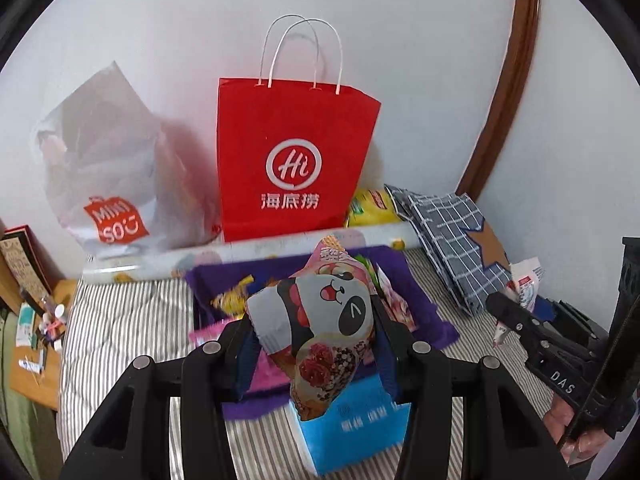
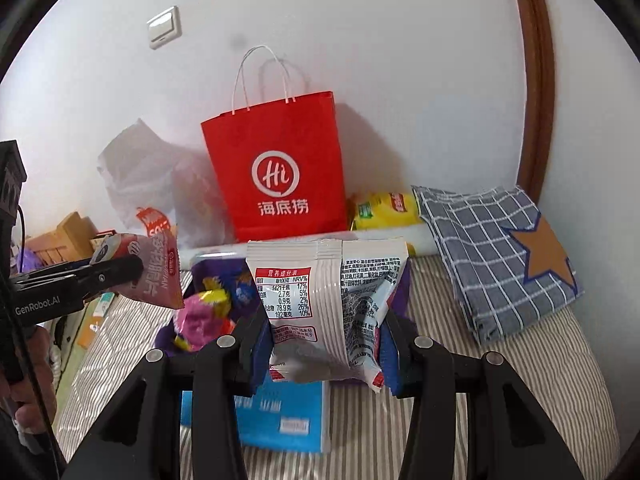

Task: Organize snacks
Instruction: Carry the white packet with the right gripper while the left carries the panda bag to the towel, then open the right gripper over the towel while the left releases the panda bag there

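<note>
White snack packet (image 2: 334, 304) between right tool (image 2: 326, 346) pads, seemingly clamped.

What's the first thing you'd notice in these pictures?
The big red paper bag standing against the white wall. In front of it, the left hand-held gripper grips a panda snack packet, and the right hand-held gripper grips a white snack packet.

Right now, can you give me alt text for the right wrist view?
The right gripper clamps a white snack packet with a nutrition table above a purple fabric bin of snacks on a striped bed. A red paper handle bag stands against the wall behind.
</note>
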The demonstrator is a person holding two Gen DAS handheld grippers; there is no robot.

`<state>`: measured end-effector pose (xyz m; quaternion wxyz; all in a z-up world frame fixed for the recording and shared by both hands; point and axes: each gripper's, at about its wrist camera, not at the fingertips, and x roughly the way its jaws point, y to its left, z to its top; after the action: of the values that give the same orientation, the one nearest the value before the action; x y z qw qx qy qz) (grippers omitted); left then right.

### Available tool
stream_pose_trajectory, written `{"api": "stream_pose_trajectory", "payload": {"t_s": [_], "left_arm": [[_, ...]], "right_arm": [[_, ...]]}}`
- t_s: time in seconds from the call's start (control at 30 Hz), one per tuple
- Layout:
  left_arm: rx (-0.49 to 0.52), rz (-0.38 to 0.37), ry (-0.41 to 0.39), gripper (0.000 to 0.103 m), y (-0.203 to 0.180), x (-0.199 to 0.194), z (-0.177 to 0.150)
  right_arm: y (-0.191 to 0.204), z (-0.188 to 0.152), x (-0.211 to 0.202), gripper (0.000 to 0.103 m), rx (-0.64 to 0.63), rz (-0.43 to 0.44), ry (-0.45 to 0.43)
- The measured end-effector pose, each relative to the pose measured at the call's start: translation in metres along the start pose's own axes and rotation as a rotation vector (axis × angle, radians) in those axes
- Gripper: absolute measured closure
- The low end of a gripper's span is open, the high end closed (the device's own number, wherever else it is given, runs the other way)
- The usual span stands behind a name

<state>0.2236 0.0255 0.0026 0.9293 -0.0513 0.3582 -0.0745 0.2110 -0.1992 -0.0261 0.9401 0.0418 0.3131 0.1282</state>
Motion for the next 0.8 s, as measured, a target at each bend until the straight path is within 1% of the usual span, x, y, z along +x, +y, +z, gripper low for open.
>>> {"api": "stream_pose_trajectory", "payload": {"t_s": [0.3,0.47,0.67,0.73,0.8], "left_arm": [[-0.012,-0.009,0.01,0.056,0.007,0.04,0.026],[-0.018,-0.014,0.023,0.056,0.008,0.062,0.031],[-0.037,-0.016,0.064,0.056,0.016,0.093,0.027],[-0.024,-0.001,0.091,0.056,0.016,0.103,0.026],[-0.018,0.014,0.093,0.056,0.018,0.109,0.024]], "right_arm": [[-0.006,0.019,0.047,0.058,0.004,-0.003,0.018],[-0.011,0.03,0.066,0.058,0.005,-0.011,0.011],[-0.018,0.024,0.095,0.058,0.02,0.003,0.041],[-0.018,0.019,0.106,0.058,0.021,0.008,0.057],[-0.019,0.015,0.115,0.058,0.023,0.014,0.074]]}}
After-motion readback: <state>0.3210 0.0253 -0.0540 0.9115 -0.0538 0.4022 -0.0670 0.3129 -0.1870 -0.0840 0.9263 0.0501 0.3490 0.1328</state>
